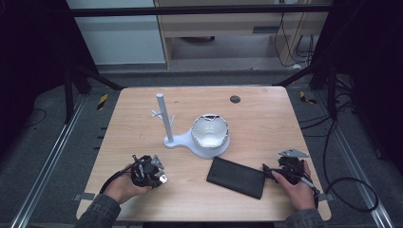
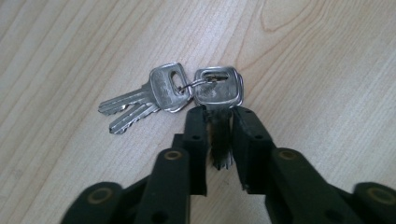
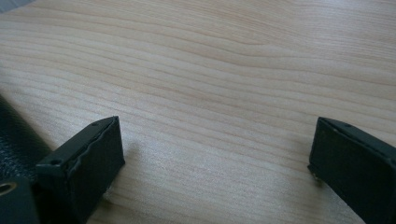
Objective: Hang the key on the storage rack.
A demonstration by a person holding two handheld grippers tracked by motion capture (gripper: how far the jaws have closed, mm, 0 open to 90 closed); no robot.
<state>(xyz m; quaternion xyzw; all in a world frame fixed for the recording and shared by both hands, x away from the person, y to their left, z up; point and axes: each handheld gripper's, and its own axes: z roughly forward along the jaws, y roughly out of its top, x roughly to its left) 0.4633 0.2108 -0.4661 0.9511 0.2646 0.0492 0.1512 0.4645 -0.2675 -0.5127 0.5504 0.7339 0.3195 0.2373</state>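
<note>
Left tool point(image 2: 219, 114) grips keys point(image 2: 173, 93) on bench point(image 2: 303, 70).
One key's blade clamped between its jaws; right tool point(image 3: 215, 144) stands wide open, holding nothing.

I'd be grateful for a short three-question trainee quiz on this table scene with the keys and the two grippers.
1. True or false: the right gripper has its jaws wide apart over bare table.
2. What does the left gripper clamp? A) a key blade B) the black case C) the white stand
3. How many keys hang on the ring?

Key:
1. True.
2. A; the jaws pinch one key's blade, its head sticking out past the tips.
3. Three.
</note>
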